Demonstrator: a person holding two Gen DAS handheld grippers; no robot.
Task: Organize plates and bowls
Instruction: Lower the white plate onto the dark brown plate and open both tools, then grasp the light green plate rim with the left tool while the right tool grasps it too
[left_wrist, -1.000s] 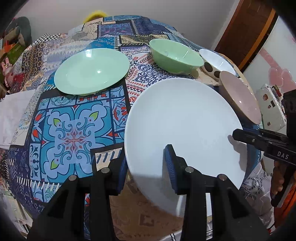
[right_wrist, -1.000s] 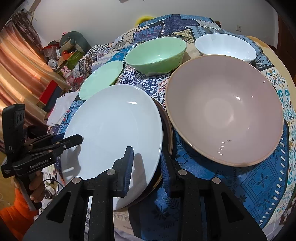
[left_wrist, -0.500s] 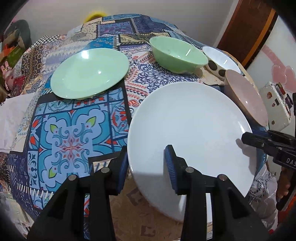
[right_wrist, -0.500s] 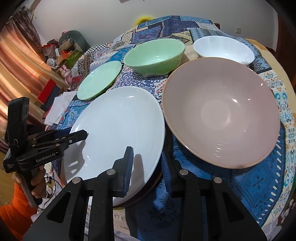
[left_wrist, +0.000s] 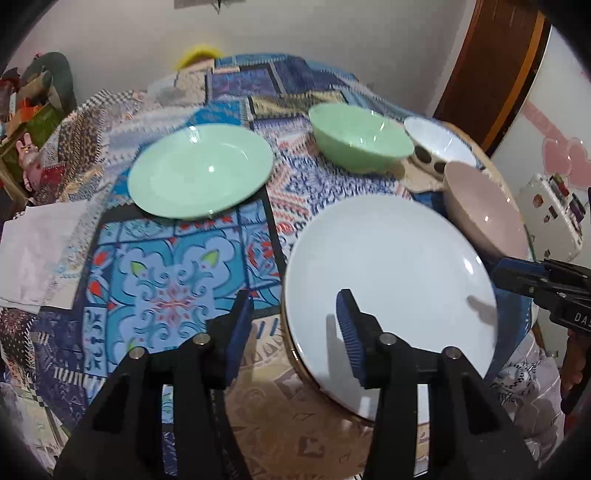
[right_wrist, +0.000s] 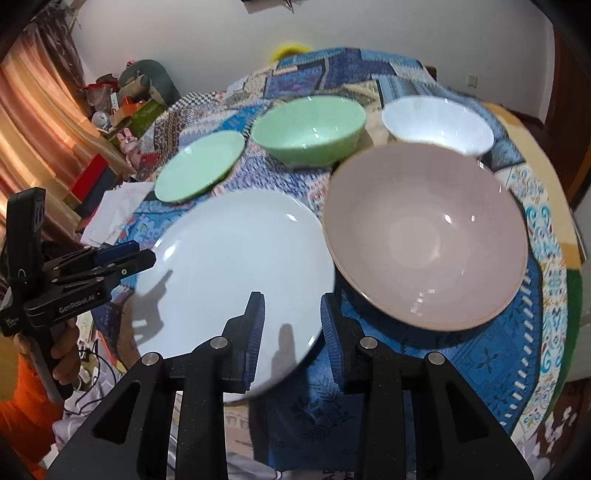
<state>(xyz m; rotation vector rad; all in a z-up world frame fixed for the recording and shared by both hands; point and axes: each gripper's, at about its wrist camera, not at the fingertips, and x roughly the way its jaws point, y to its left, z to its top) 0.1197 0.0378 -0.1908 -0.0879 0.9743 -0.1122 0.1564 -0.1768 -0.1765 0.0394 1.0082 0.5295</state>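
Bare cloth (left_wrist: 166, 295) beside white plate (left_wrist: 391, 280)

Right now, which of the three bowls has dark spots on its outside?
The white bowl, farthest back beside the green bowl; the pink bowl looks plain.

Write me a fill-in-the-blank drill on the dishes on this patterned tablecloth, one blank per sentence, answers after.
1. The large plate nearest both grippers is ____ in colour.
2. The bowl right beside that plate is ____.
3. The small plate farther back matches the colour of the ____ bowl.
4. The number of bowls on the table is ____.

Missing words: white; pink; green; three
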